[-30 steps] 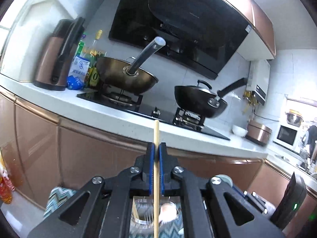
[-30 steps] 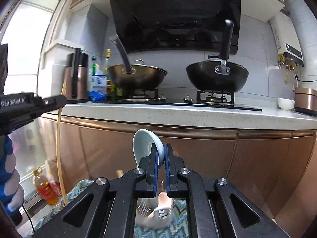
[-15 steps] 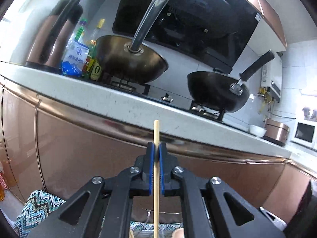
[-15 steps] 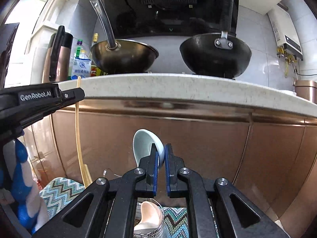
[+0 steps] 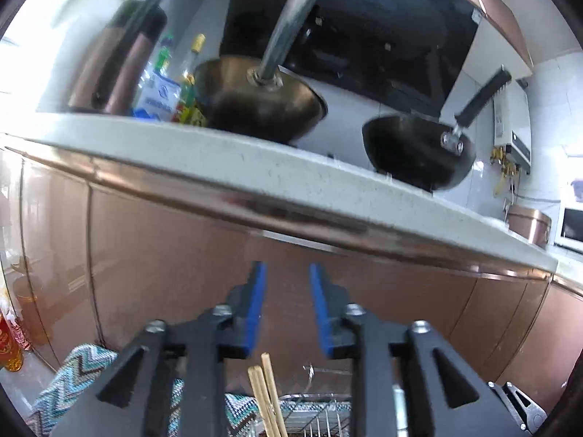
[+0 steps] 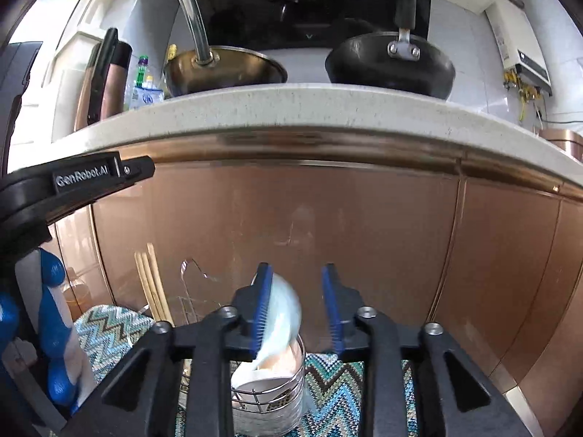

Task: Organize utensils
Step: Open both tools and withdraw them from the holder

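My left gripper (image 5: 286,287) is open and empty; below it several wooden chopsticks (image 5: 267,397) stand in a wire utensil rack (image 5: 317,415). My right gripper (image 6: 297,296) is open, and a blurred pale blue ceramic spoon (image 6: 282,318) drops between its jaws into a round metal utensil holder (image 6: 269,397). The chopsticks (image 6: 153,284) and the wire rack (image 6: 193,291) also show in the right wrist view, left of the holder. The left gripper's body (image 6: 73,185) shows at the left there.
A zigzag-patterned mat (image 6: 113,331) lies under the rack and holder. Copper cabinet doors (image 6: 328,236) stand close ahead below a white countertop edge (image 6: 291,105). Two woks (image 5: 255,102) sit on the stove above, handles jutting out. Bottles (image 5: 11,342) stand on the floor at left.
Both grippers moved down toward the rack and opened. The left one let go of its chopstick, which now stands in the rack. The right one let go of the spoon, which is falling.
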{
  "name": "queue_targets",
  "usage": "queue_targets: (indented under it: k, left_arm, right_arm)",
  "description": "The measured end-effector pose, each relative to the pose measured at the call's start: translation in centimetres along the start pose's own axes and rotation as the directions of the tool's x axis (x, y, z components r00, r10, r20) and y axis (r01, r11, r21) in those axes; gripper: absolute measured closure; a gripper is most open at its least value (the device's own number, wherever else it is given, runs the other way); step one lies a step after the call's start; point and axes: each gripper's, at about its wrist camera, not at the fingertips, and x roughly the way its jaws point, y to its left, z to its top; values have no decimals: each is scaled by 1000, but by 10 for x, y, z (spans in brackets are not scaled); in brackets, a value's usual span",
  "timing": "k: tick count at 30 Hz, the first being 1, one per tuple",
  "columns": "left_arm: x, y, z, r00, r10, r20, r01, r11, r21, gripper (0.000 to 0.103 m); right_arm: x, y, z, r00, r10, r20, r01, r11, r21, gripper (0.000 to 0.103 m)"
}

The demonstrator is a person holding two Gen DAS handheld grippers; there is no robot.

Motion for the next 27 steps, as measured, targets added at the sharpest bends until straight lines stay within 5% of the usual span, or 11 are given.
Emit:
queue_targets:
  k: [16,27]
  left_arm:
    - [-153,17,100,990,67,123,-79,992,97,60]
    - [-259,62,114,986,159,48,-162,984,76,60]
  right_arm:
    - [-139,-7,77,994,-16,112,13,1000,28,72]
    - [-236,14,88,991,52,121,-56,998,26,67]
